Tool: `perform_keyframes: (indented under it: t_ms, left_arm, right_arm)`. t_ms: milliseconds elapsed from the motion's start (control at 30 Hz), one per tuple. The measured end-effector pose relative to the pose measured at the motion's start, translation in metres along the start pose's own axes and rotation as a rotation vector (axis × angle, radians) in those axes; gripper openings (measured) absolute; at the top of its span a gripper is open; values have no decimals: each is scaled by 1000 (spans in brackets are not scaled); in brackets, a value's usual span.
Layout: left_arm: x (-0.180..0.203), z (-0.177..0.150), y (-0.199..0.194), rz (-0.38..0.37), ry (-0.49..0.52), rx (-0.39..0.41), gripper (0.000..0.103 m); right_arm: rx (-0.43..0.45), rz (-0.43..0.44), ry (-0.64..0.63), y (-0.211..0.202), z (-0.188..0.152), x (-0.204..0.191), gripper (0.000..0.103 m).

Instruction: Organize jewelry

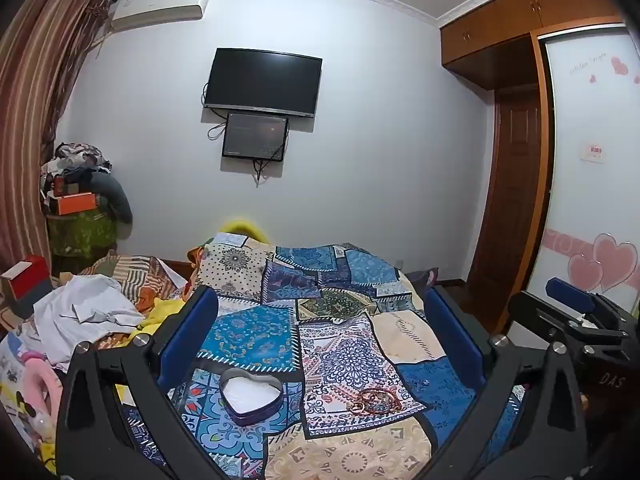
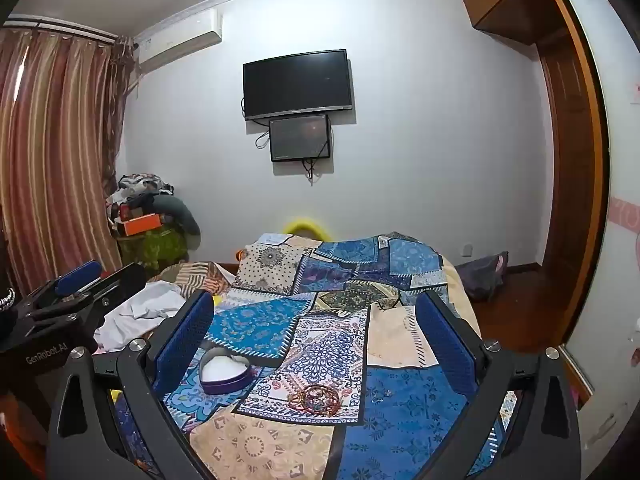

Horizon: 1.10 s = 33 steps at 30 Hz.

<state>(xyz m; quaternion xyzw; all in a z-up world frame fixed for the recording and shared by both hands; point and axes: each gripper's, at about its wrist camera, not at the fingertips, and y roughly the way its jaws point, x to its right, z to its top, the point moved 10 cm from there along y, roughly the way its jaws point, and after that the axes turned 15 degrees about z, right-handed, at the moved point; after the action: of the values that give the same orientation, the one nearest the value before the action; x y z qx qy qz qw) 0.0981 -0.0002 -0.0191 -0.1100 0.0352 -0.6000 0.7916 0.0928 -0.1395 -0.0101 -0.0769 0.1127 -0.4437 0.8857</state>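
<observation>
Both wide open, empty: left gripper (image 1: 322,334), right gripper (image 2: 314,338). Bangles (image 2: 316,398) piled on the patchwork quilt (image 2: 400,412), right of the heart-shaped tin (image 2: 224,370). Probably light, stiff, slippery; best pinched across one rim.

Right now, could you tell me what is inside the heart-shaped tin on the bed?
The heart-shaped tin stands open, showing only a white lining; no jewelry is visible inside. The bangles lie beside it on the quilt. Anything beneath the lining is hidden.

Both grippers (image 1: 322,332) (image 2: 316,336) — black frames, blue ribbed pads, silver screws, white lettering.
</observation>
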Motion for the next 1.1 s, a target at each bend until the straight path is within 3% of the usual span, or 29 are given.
perform_keyframes:
  t_ms: [1100]
  left_arm:
    - [0,-2,-1,2,4,-27,103]
  right_arm:
    - [-3,4,-11,-1,0,-4,100]
